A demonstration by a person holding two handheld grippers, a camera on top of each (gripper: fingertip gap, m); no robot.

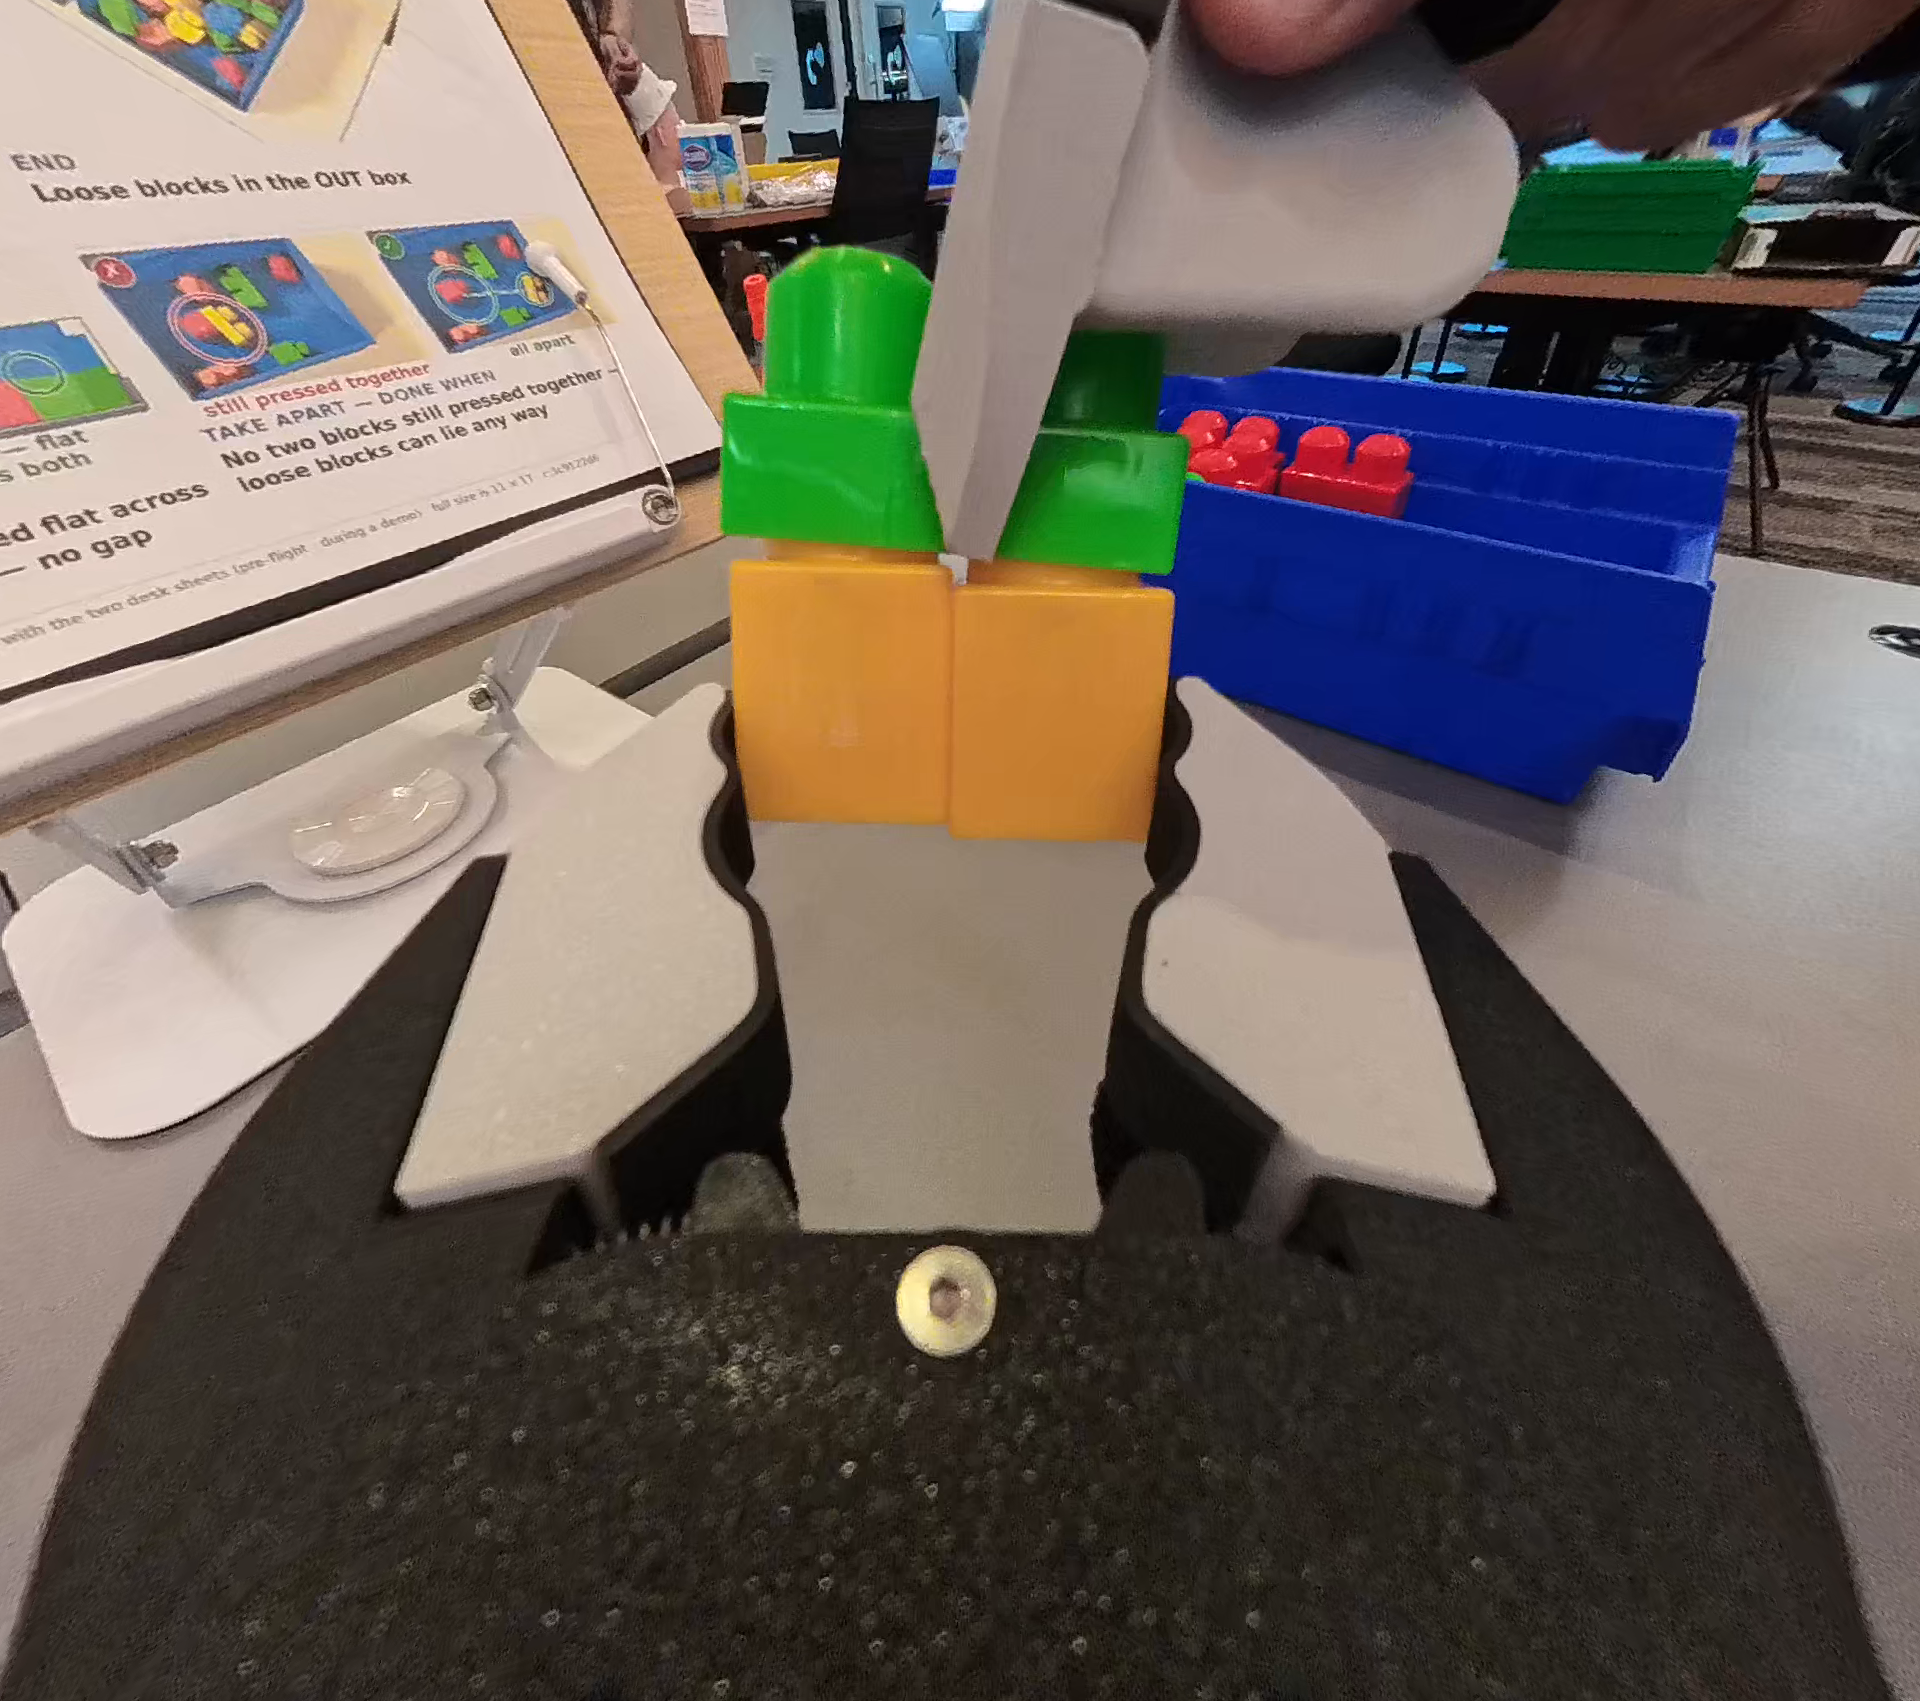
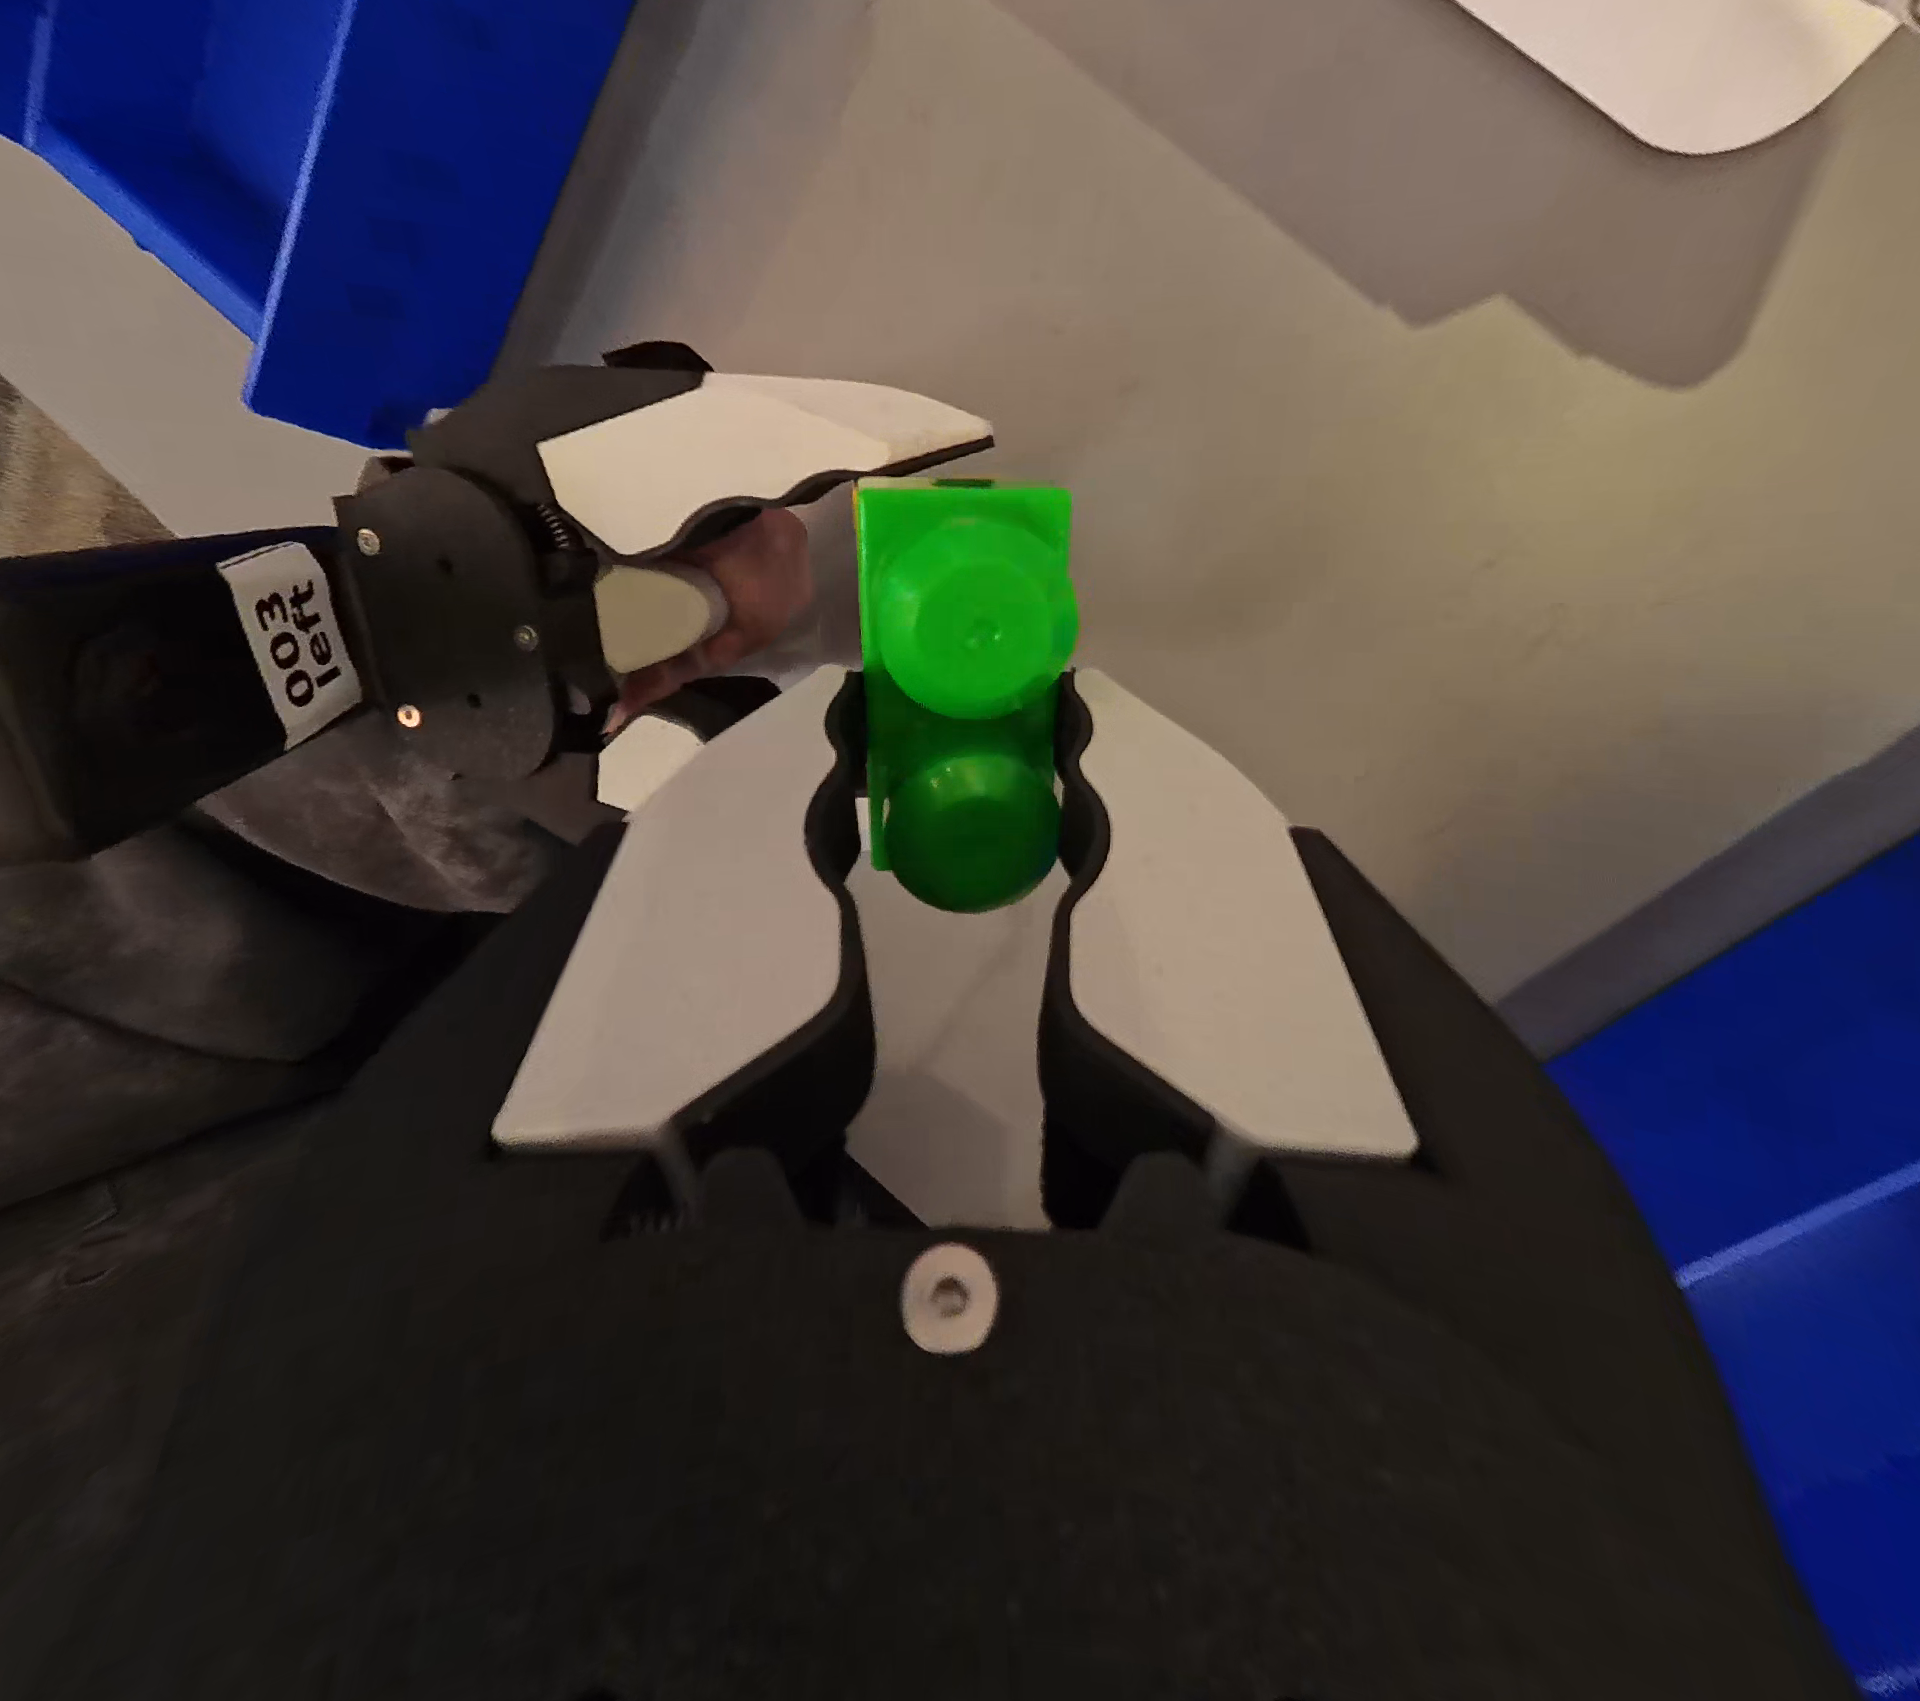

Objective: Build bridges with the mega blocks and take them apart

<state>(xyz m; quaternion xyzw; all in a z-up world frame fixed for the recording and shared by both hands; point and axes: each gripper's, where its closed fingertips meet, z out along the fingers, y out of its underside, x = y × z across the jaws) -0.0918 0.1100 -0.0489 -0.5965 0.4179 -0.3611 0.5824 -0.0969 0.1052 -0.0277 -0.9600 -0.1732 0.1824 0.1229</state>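
Note:
Two yellow blocks (image 1: 842,695) (image 1: 1055,706) stand side by side on the grey table (image 1: 1662,1028). A green two-stud block (image 1: 831,456) sits across their tops. My left gripper (image 1: 951,706) is shut on the yellow pair, one finger on each outer side. My right gripper (image 2: 961,695) comes down from above and is shut on the green block (image 2: 966,602). One of its fingers (image 1: 997,280) crosses the front of the green block in the left wrist view. A finger (image 2: 779,436) of the left gripper shows in the right wrist view, beside the blocks.
A blue bin (image 1: 1455,664) holding red blocks (image 1: 1340,467) stands just right of the stack. An instruction sheet on a tilted stand (image 1: 312,301) stands to the left, its white base (image 1: 156,976) on the table. A second blue bin (image 2: 1766,1184) shows in the right wrist view. My left and right fingertips are right by each other.

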